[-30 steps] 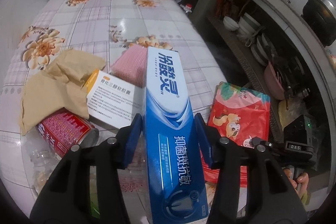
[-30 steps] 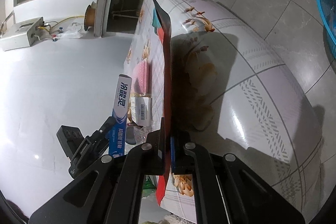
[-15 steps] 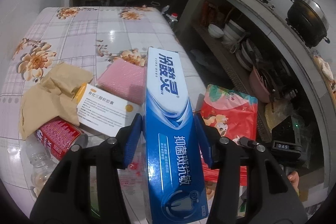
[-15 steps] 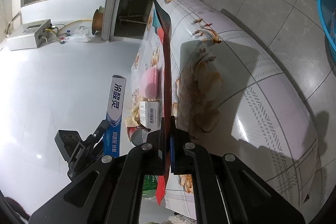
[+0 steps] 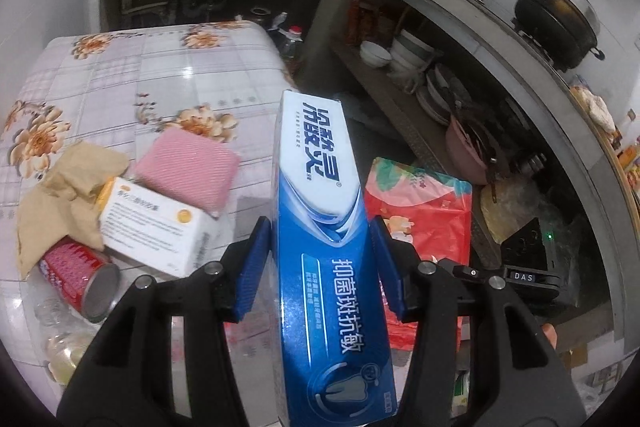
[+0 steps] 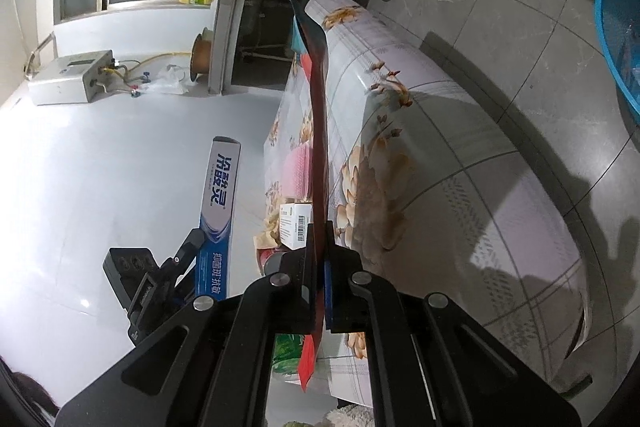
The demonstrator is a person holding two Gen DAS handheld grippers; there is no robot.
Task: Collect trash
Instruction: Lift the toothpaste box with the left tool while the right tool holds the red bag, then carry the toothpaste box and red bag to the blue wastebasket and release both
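While the left gripper (image 5: 320,247) clamps the toothpaste box (image 5: 320,227), its camera shows a red bag (image 5: 424,211) at three o'clock. The right view shows the right gripper (image 6: 318,287) shut on that bag's edge, with a blue basket (image 6: 612,39) at two o'clock.

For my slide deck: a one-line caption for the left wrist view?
Left claw grips a blue toothpaste box above table trash, beside a red bag.

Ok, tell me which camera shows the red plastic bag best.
The left wrist view. There the red plastic bag faces the camera, its printed side spread out beyond the toothpaste box. In the right wrist view the bag is edge-on, a thin dark red strip pinched in the right gripper, so its print cannot be read.
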